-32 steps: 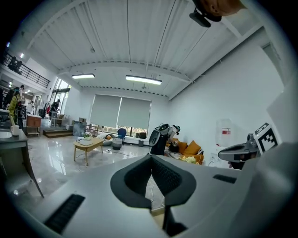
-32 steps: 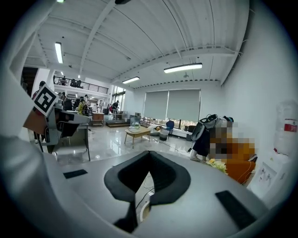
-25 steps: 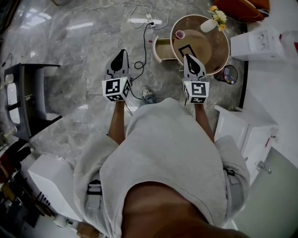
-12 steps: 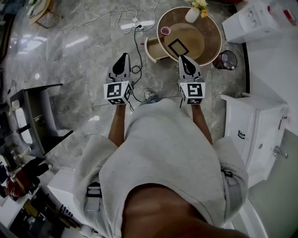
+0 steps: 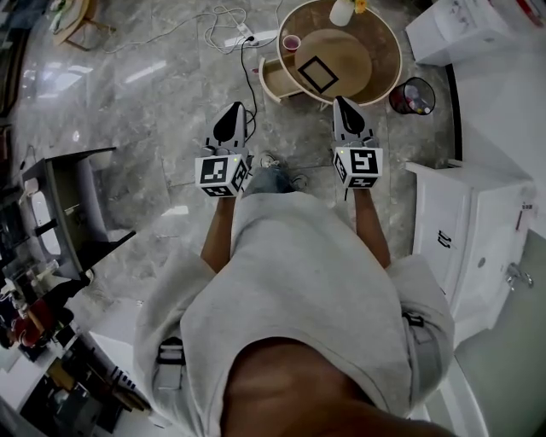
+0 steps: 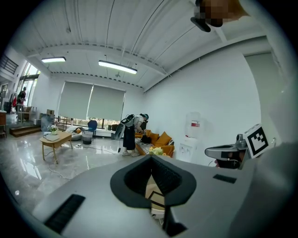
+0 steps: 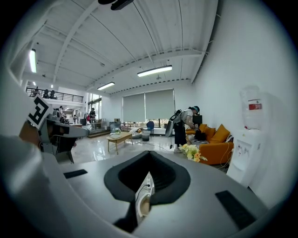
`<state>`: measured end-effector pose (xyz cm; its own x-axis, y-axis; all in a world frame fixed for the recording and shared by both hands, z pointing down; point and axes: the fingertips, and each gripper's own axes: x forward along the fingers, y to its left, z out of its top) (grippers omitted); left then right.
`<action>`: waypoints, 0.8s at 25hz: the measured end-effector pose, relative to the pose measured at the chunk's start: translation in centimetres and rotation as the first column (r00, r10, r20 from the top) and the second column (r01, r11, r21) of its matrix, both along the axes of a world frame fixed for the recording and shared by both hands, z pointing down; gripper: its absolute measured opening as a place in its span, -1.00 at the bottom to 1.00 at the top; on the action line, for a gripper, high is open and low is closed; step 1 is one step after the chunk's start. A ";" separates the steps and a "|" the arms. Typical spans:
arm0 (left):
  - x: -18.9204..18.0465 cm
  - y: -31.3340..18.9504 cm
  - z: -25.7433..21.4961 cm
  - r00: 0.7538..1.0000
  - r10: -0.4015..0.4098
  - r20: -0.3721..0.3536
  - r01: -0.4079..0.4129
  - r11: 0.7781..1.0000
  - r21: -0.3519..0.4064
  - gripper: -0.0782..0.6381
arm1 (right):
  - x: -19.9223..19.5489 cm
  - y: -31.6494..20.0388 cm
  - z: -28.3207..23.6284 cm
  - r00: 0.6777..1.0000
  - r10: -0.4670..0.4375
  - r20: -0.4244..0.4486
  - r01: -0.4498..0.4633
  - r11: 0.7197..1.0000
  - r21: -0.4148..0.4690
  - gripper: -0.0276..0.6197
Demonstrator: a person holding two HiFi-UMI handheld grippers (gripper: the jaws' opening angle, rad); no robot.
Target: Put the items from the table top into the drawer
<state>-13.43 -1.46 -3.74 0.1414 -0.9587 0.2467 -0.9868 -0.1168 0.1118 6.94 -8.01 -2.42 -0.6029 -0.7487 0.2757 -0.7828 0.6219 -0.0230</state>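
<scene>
A round wooden table (image 5: 380, 68) stands at the top of the head view. On it are a pink cup (image 5: 292, 42), a black-framed square item (image 5: 317, 74) and a white vase (image 5: 341, 12) with flowers. Its drawer (image 5: 271, 83) is pulled open on the left side. My left gripper (image 5: 235, 113) is shut and empty over the marble floor, short of the drawer. My right gripper (image 5: 342, 104) is also shut and empty, its tip close to the table's near rim. In the gripper views both sets of jaws meet, with only a thin slit between them (image 6: 152, 186) (image 7: 144, 195).
A round bin (image 5: 411, 96) with litter stands right of the table, and a white cabinet (image 5: 465, 230) runs along the right. A power strip and cables (image 5: 243, 38) lie on the floor by the drawer. A dark chair (image 5: 68, 205) is at the left. A person stands by an orange sofa (image 7: 214, 142).
The person has walked on; the table has slid toward the top of the head view. Both grippers stay shut, side by side, carried along level.
</scene>
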 end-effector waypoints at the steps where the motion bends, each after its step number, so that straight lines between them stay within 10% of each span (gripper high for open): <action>1: 0.2 0.2 0.3 1.000 0.000 0.002 0.000 1.000 -0.007 -0.74 | 0.2 0.2 0.2 1.000 -0.003 0.001 0.003 1.000 -0.003 -0.84; 20: -7.5 -6.0 14.6 0.998 0.044 -0.051 -0.050 0.989 -0.137 -0.74 | -9.7 -6.2 9.7 0.999 -0.009 -0.054 0.004 0.995 -0.095 -0.84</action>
<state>-20.91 -7.49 10.82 0.2004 -0.9081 0.3677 -0.9737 -0.1431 0.1773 -2.78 -14.23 7.26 -0.5897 -0.7139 0.3776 -0.7806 0.6237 -0.0397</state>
